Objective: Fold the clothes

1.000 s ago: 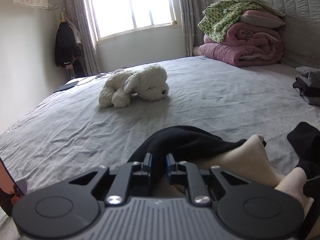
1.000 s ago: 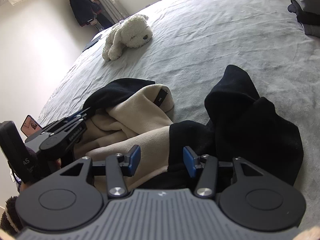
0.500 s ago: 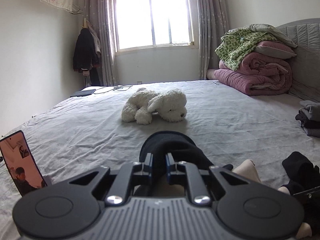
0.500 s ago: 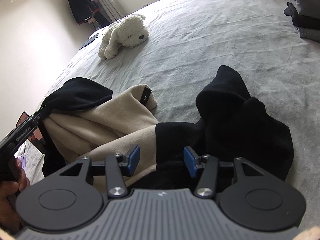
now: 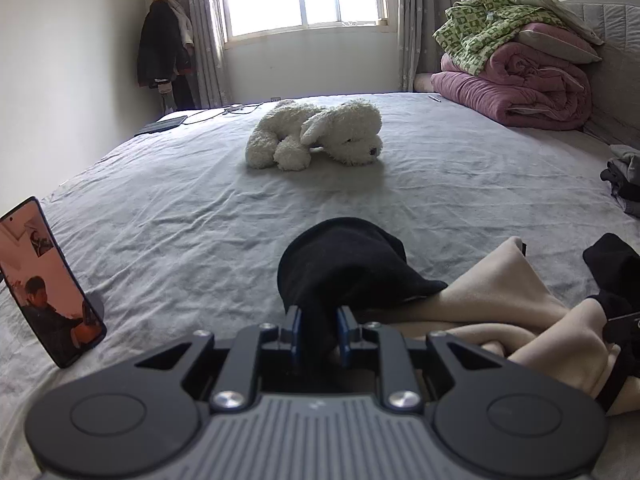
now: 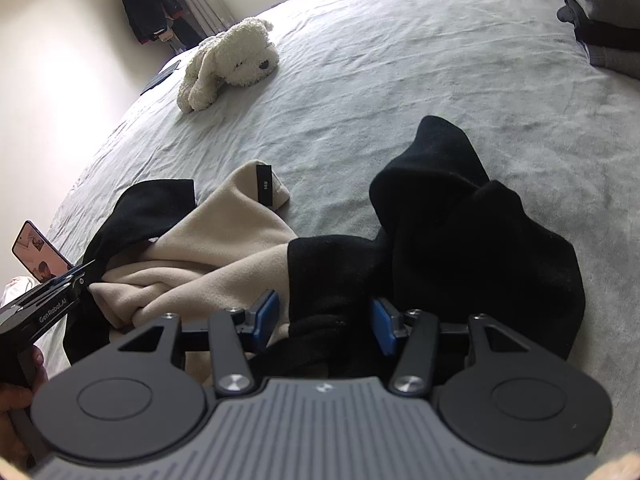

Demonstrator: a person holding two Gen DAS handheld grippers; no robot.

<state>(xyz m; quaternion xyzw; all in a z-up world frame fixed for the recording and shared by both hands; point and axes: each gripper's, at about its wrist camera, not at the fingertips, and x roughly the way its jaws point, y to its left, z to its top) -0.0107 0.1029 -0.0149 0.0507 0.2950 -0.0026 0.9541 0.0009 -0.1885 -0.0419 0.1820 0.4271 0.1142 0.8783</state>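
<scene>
A black garment with a beige fleece lining (image 6: pixel 224 248) lies crumpled on the grey bed sheet (image 6: pixel 400 72). My left gripper (image 5: pixel 319 330) is shut on a black fold of the garment (image 5: pixel 344 264), which bulges up in front of its fingers. From the right wrist view the left gripper (image 6: pixel 82 276) pinches the garment's left edge. My right gripper (image 6: pixel 325 322) stands open over the black part of the garment (image 6: pixel 472 240), its blue pads on either side of a bunched black fold. A black size tag (image 6: pixel 265 185) shows on the beige lining.
A white plush dog (image 5: pixel 316 136) lies mid-bed. A phone (image 5: pixel 44 284) stands propped at the left. Folded quilts (image 5: pixel 516 68) are stacked at the headboard, and folded dark clothes (image 6: pixel 604 20) sit at the right. A hand (image 6: pixel 16 396) holds the left gripper.
My left gripper pulled the black fold to the left, spreading the garment and baring more beige lining; its view levelled out and the phone came into sight. The right gripper stayed open over the black part.
</scene>
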